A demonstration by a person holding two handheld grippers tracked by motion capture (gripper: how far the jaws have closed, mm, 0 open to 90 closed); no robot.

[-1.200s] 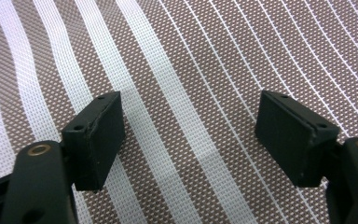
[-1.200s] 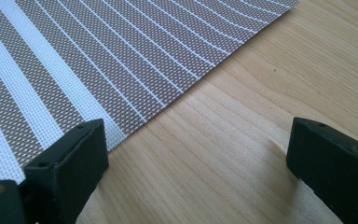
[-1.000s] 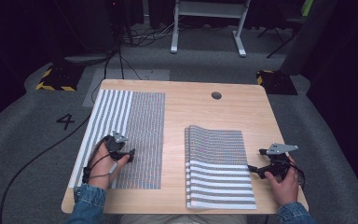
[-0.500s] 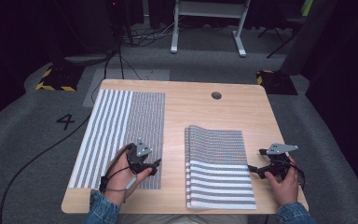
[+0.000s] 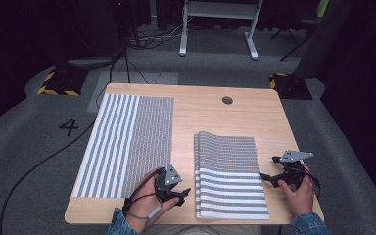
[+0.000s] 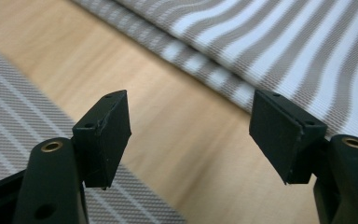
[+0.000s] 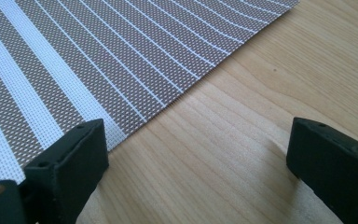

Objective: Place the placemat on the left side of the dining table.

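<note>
hovering with jaws apart between two striped mats, the left hand-held gripper (image 5: 182, 192) is grasping nothing; the right hand-held gripper (image 5: 267, 178) is gaping beside the folded mat (image 5: 230, 181) on the tabletop (image 5: 200, 112).

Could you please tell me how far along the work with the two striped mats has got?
Done: the right mat already lies folded, its doubled edge facing the left tongs. In hand: both tongs stand open and empty, the left between the two mats, the right tongs over bare table at the folded mat's edge. Left: the left mat lies flat, probably next to be folded.
</note>
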